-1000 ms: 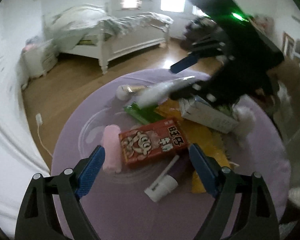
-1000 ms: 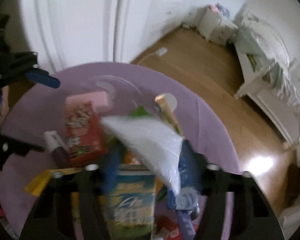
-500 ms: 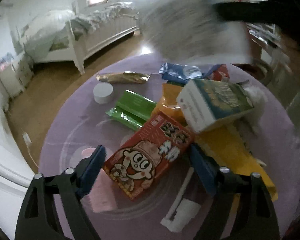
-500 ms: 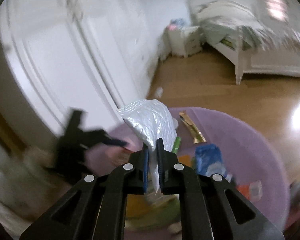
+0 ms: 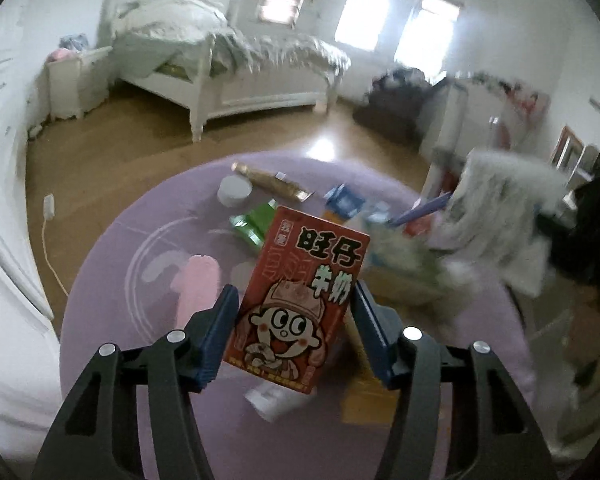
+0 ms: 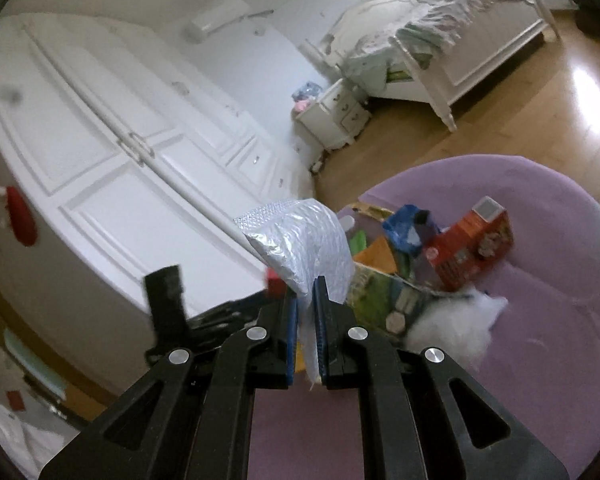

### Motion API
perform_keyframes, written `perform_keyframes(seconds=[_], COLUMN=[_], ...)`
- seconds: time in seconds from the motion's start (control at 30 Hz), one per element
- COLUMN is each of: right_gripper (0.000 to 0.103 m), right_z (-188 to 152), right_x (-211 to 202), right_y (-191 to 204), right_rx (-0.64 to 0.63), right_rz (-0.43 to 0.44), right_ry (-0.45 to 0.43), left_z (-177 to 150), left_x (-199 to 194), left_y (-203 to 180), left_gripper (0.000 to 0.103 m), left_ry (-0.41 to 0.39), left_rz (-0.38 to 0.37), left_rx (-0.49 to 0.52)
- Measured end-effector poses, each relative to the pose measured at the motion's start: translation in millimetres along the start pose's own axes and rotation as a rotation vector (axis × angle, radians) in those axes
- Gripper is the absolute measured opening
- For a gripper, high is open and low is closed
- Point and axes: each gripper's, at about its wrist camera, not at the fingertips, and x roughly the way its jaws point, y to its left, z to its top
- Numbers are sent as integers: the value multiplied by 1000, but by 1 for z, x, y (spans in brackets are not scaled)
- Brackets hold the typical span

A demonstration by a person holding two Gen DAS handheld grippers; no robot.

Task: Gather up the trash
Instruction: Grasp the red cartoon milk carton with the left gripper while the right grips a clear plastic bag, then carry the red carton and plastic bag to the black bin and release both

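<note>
Your left hand-held gripper [image 5: 294, 330] is closing its jaws on the red milk carton [image 5: 300, 300], which stands lifted between the blue pads above the purple rug [image 5: 140, 280]. Your right hand-held gripper [image 6: 307, 308] is clenched on a silver foil bag [image 6: 304, 244], held up off the rug. Beyond lie a green wrapper [image 5: 256, 220], gold wrapper [image 5: 272, 182], white lid [image 5: 234, 192] and pink pack [image 5: 198, 280]. Behind stands the white bed [image 5: 236, 76].

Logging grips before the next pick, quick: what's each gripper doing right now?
Left gripper: jaws closing around the red carton, pads at its sides.
Right gripper: shut on the silver wrapper.
</note>
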Motion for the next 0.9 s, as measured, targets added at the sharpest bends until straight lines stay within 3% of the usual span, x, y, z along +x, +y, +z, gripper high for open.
perform_keyframes(seconds=[0.2, 0.37, 0.6, 0.77, 0.9], right_gripper=[9, 9, 9, 9, 9], right_z=[-16, -33, -69, -105, -131], right_x=[-45, -103, -204, -250, -260], right_y=[-18, -43, -114, -177, -218], right_rx=[43, 94, 229, 348, 433], right_rz=[-26, -136, -410, -569, -607], right_ry=[-86, -201, -368, -396, -384], left_z=[8, 16, 8, -9, -20], left_x=[-29, -9, 74, 143, 185], left_y=[-67, -147, -268, -344, -379], left_gripper=[57, 57, 56, 56, 56], left_ry=[-82, -77, 56, 177, 260], left_rz=[-90, -213, -418, -483, -492], left_rx=[-39, 25, 66, 130, 151])
